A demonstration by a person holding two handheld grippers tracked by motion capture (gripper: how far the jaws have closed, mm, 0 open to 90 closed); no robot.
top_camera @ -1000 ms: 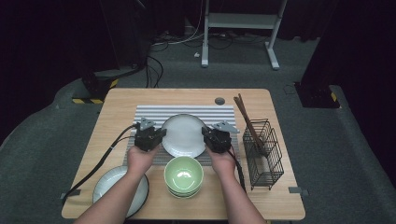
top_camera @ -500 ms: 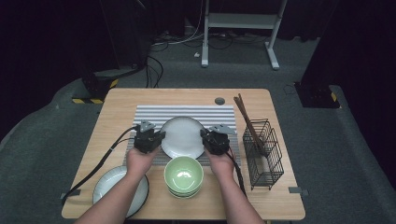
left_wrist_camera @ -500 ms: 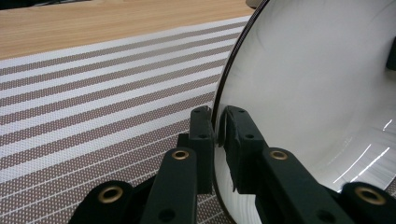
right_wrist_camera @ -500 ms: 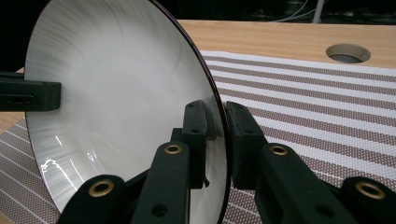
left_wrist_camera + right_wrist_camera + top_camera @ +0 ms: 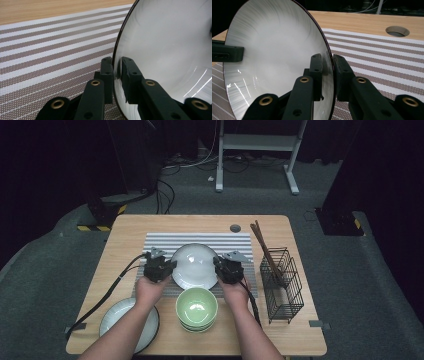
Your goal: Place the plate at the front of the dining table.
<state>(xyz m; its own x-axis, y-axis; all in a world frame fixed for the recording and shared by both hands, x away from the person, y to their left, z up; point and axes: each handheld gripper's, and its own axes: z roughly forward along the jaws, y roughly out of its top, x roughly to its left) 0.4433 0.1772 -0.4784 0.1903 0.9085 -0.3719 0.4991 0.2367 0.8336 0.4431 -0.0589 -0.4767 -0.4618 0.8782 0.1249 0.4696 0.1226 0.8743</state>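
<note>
wooden table point(image 5: 130, 227), striped mat point(image 5: 200, 239), both grippers clamped on white plate point(image 5: 195, 265), green bowls point(image 5: 196, 307) near, wire rack point(image 5: 282, 285) right

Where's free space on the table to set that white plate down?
Bare: striped mat behind the white plate, and the wood left of the mat. Crowded: front edge with green bowls and grey plate; wire rack at right.

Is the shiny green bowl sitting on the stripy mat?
No, the glossy green ceramic bowl sits on the bare light wooden table, nearer the person than the grey-and-white striped placemat.
</note>
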